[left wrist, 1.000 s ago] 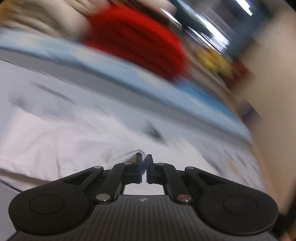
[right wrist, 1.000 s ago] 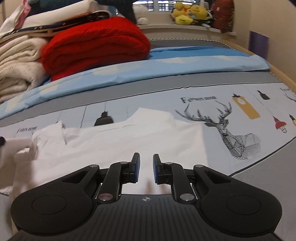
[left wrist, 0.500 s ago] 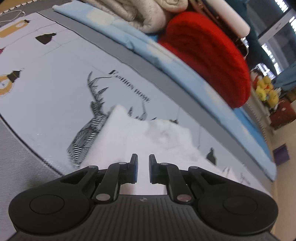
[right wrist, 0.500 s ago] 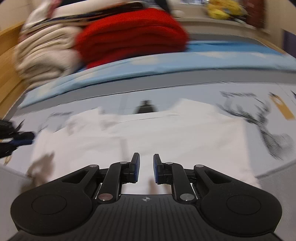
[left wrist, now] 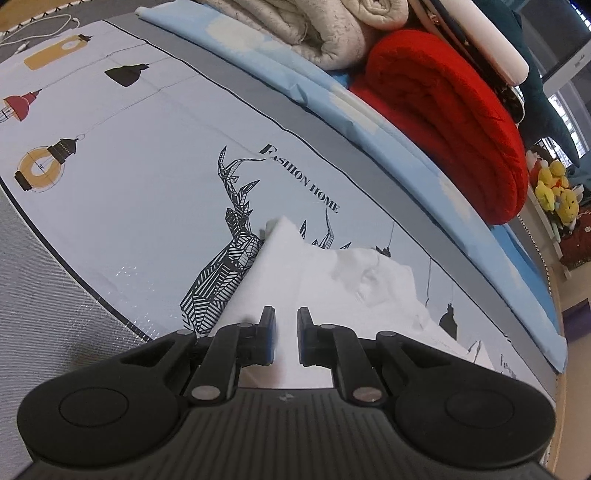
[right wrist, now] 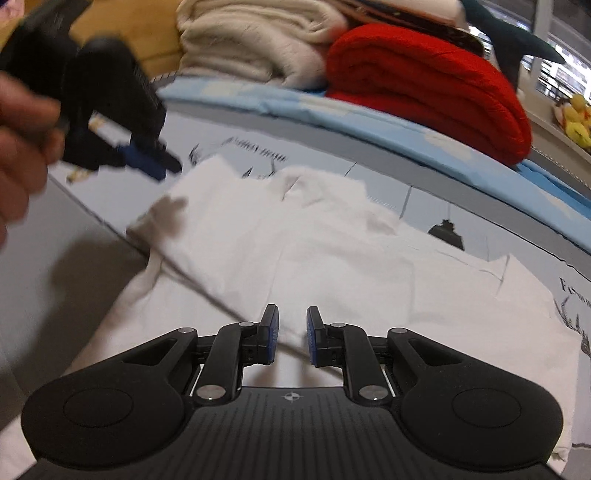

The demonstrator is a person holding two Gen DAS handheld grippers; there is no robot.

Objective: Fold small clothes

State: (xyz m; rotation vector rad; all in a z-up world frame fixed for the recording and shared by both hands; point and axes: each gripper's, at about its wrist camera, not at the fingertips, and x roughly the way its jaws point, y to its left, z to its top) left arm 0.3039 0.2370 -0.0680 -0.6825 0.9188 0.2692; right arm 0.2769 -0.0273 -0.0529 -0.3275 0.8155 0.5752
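A small white garment (left wrist: 332,288) lies on the printed bedspread (left wrist: 147,177), one side folded over with a pointed corner toward the deer print. My left gripper (left wrist: 286,321) hovers over its near edge. The jaws stand a narrow gap apart and only cloth shows below them, none pinched. In the right wrist view the garment (right wrist: 314,240) spreads wide, with a fold line running across it. My right gripper (right wrist: 291,317) is open above its middle and holds nothing. The left gripper (right wrist: 162,166), held by a hand (right wrist: 22,147), is blurred at the upper left, past the garment's far corner.
A folded red blanket (left wrist: 443,122) and beige blankets (left wrist: 314,33) are stacked on a light blue sheet (left wrist: 369,122) at the far side. Yellow plush toys (left wrist: 554,192) sit at the right. A white cable (left wrist: 37,29) lies at the top left. Grey border fabric (left wrist: 44,295) runs along the near side.
The left gripper, earlier shut on white cloth, has let go and its jaws have parted slightly. The right gripper swung left across the garment, bringing the left gripper and hand into view.
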